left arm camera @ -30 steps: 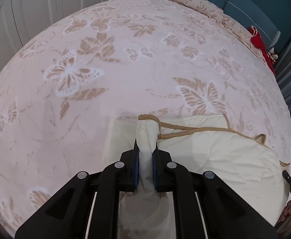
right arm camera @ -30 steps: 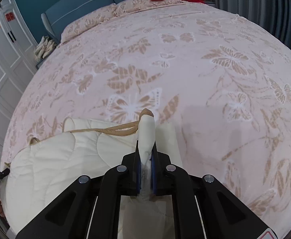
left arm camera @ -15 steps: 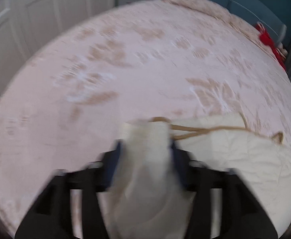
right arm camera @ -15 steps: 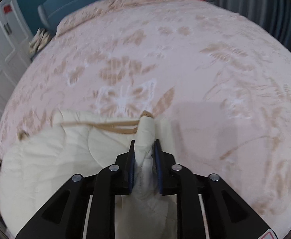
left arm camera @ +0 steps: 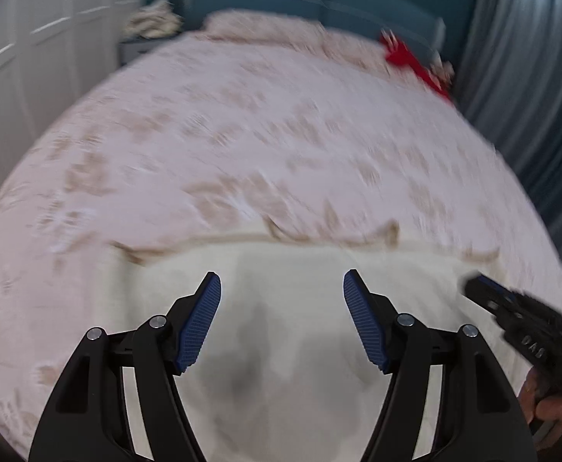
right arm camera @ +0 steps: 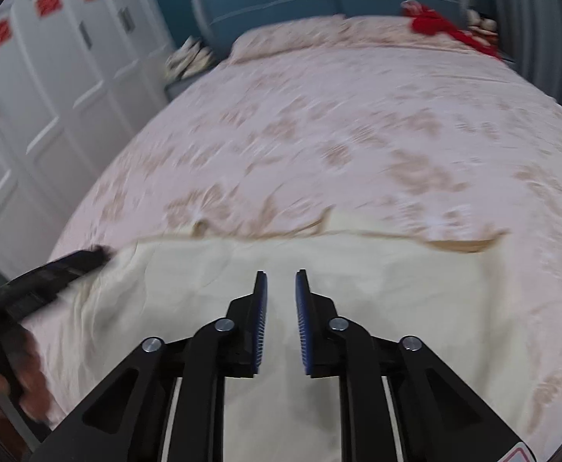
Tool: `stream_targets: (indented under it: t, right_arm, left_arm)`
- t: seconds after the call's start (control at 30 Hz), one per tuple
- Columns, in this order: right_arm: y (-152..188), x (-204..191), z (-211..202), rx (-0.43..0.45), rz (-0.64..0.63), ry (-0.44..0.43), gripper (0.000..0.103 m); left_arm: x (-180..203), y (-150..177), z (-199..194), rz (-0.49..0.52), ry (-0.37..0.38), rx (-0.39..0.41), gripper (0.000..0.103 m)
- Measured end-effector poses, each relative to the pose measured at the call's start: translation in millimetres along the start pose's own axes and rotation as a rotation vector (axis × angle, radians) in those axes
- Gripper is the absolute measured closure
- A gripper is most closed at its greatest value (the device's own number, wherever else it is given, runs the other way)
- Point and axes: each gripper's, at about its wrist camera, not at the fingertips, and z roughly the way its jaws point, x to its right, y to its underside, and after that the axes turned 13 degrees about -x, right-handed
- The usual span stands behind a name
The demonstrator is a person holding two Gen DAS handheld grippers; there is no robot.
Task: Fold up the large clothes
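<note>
A cream quilted garment (left arm camera: 288,346) with tan trim along its far edge lies spread flat at the near end of a bed covered by a pink butterfly-print bedspread (left arm camera: 242,146). The left gripper (left arm camera: 282,285) hangs above it with its jaws wide apart and empty. The right gripper (right arm camera: 281,275) has its jaws closing to a narrow gap with no cloth between them.
</note>
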Motion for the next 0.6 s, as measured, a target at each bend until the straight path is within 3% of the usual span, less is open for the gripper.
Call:
stream_targets:
  t: [0.17, 0.4, 0.6]
  right_arm:
    - [-10.6, -13.7, 49.2, -0.085, -0.025, 0.036, 0.091]
    - [-15.6, 1.2, 94.8, -0.13, 0.005, 0.06, 0.098]
    - [-12.8, 1.4, 118.0, -0.111, 0.006, 0.083, 0.1]
  left_arm:
    - [12.7, 0.0, 56.8, -0.006, -0.044, -0.077, 0.042]
    - [-2.3, -2.1, 90.4, -0.045, -0.064, -0.058, 0.042]
    - [2.9, 0.7, 106.1, -0.021, -0.095, -0.017, 0.036]
